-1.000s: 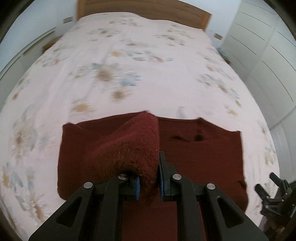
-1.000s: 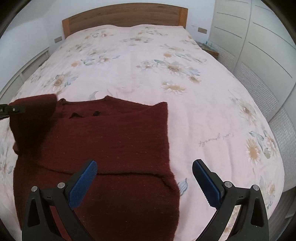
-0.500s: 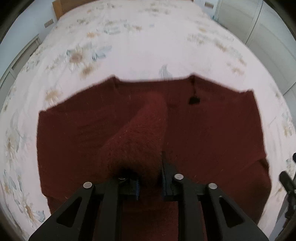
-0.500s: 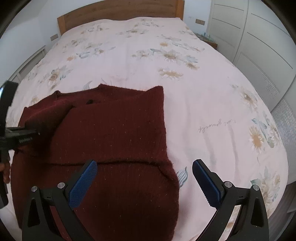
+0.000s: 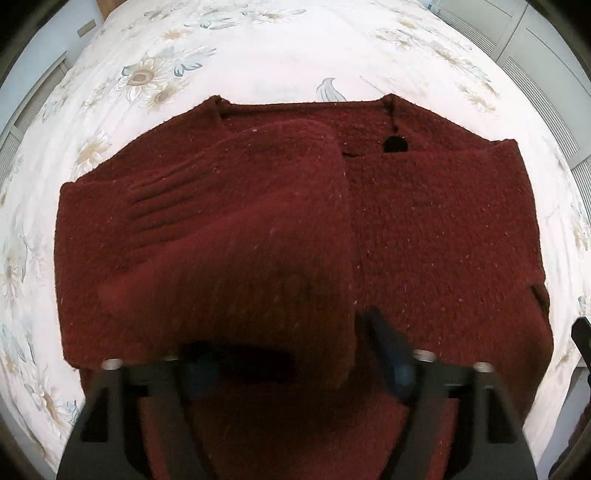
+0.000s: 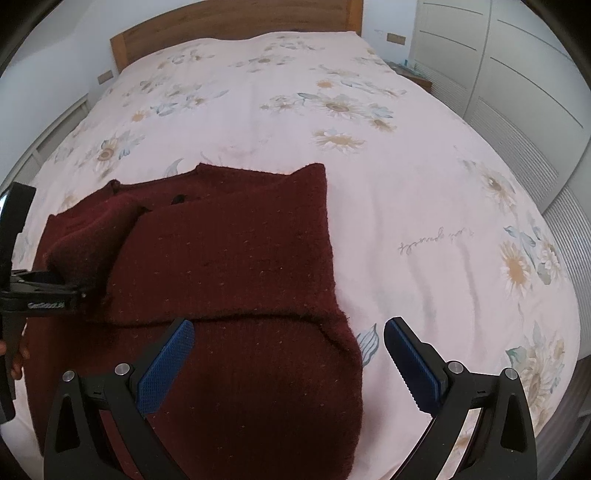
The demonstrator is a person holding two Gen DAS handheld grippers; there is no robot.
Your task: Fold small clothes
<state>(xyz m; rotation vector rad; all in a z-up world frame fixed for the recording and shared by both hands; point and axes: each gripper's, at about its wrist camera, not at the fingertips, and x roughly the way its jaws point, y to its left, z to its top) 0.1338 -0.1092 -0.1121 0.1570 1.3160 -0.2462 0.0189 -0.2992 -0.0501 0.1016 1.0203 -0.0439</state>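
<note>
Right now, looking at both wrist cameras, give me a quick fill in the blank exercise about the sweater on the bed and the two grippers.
1. The dark red sweater lies on a bedspread printed with ____.
2. The left gripper has just been opening, its jaws apart around the folded-over ____.
3. The right gripper holds ____.
4. The headboard is made of ____.

Missing words: flowers; sleeve; nothing; wood

Dark red knitted sweater (image 6: 229, 266), fuzzy, with small light flecks. Lies flat on the near left part of the bed, neckline on the far side. Both sleeves (image 5: 236, 236) folded inward over the body, cuffs toward the near edge.
</note>
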